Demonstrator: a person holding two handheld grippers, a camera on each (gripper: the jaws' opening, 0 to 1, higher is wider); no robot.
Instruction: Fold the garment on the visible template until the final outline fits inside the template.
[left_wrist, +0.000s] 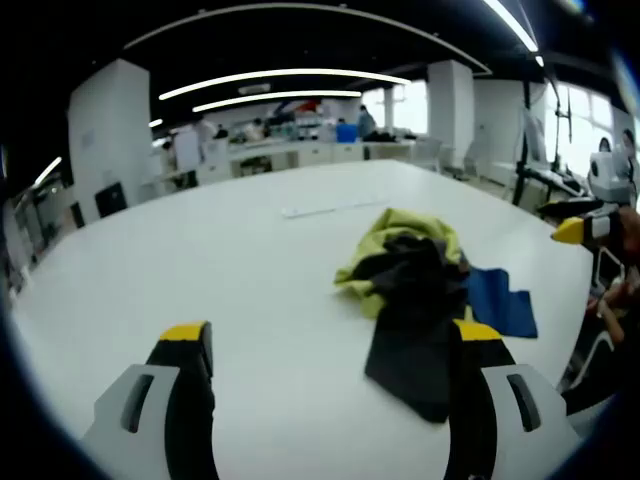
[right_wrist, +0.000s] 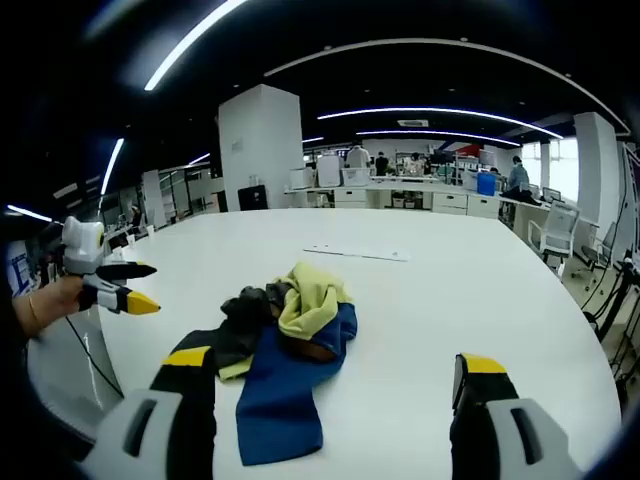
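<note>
Near the counter's (right_wrist: 480, 290) edge closest to me, the garment (right_wrist: 285, 335) lies bunched, yellow, grey and blue layers tangled. My left gripper (left_wrist: 335, 375) and right gripper (right_wrist: 335, 385) hang released, grasping nothing. Pinching several layers together could drag the heap over that edge.

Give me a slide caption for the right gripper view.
Open right hand-held gripper facing a crumpled yellow, grey and blue garment on a white table.

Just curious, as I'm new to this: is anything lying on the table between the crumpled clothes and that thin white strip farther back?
No. In both gripper views, bare white table separates the garment from the strip.
</note>
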